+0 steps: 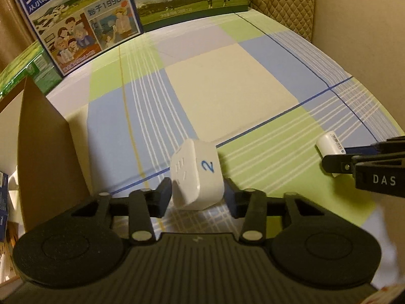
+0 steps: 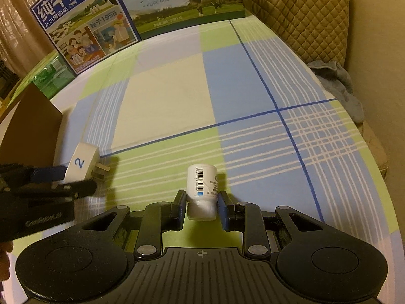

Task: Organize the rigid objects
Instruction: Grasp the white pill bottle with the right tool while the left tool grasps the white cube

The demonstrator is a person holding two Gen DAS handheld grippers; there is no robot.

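Right between the fingers of the left gripper point(image 1: 197, 193) sits a white plug adapter point(image 1: 196, 174) marked with a blue "2", tilted, both pads pressed against its sides; seen from the right wrist, its metal prongs point(image 2: 102, 171) stick out toward the open cloth. Near it on the right, the right gripper point(image 2: 201, 209) is clamped on a small white bottle point(image 2: 202, 192) with a barcode label, gripped down by the cap end with the bottle's base pointing away. Both things are over the checked tablecloth point(image 1: 227, 88) of green, blue and cream squares. A brown cardboard box point(image 1: 43, 136) stands just beside the adapter on the left. Two milk cartons point(image 2: 86, 22) stand at the far edge, and a quilted cushion point(image 2: 303, 12) lies beyond the table's right side.
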